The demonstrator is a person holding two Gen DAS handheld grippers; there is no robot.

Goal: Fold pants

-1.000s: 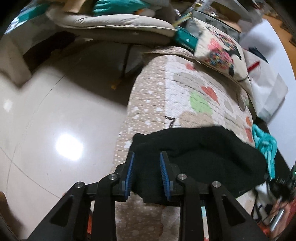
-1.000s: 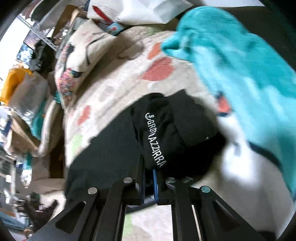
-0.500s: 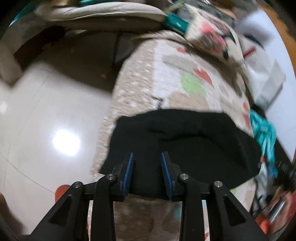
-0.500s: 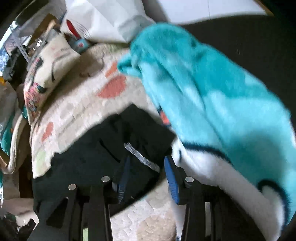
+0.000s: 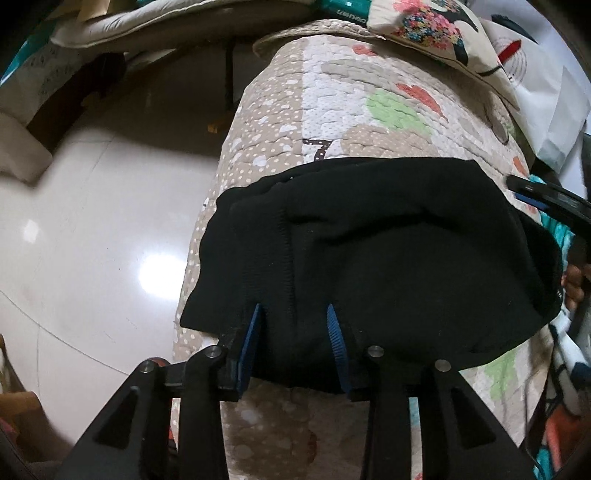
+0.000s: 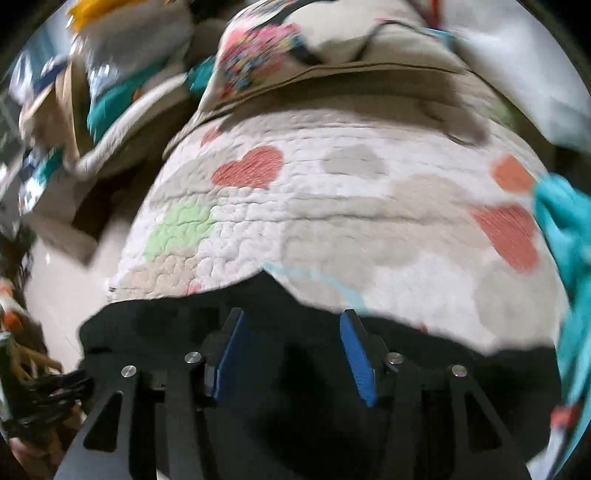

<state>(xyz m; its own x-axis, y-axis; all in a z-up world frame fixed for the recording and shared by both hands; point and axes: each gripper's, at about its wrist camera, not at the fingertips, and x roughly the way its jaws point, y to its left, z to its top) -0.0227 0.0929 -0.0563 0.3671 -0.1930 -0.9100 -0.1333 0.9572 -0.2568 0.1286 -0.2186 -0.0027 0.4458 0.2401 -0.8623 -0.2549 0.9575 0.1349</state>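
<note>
Since a second ago the right gripper (image 6: 291, 328) has let go of the bunched waistband with white lettering and swung away from the fluffy turquoise blanket (image 6: 569, 236), which now sits at the far right of its view instead of straight ahead. Its jaws have just been opening and stand moderately wide, with only the flat black fabric pants (image 6: 280, 369) below and between them, not gripped. That view is blurred, so whether the pads touch the cloth cannot be told.

The left gripper (image 5: 295, 317) has also just been opening; its jaws stand fairly narrow over the near hem of the pants (image 5: 388, 258), which now lie folded into a broad flat mound rather than a loose heap. A stitched seam runs up from between its blue pads (image 5: 251, 332), and the pads do not appear to pinch anything.

Ahead of both tongs the beige quilted cover with red hearts and a green patch (image 5: 369, 110) is bare up to a floral cushion (image 5: 436, 26). Left of the left gripper the cover's edge drops to shiny pale floor tiles (image 5: 92, 240).
</note>
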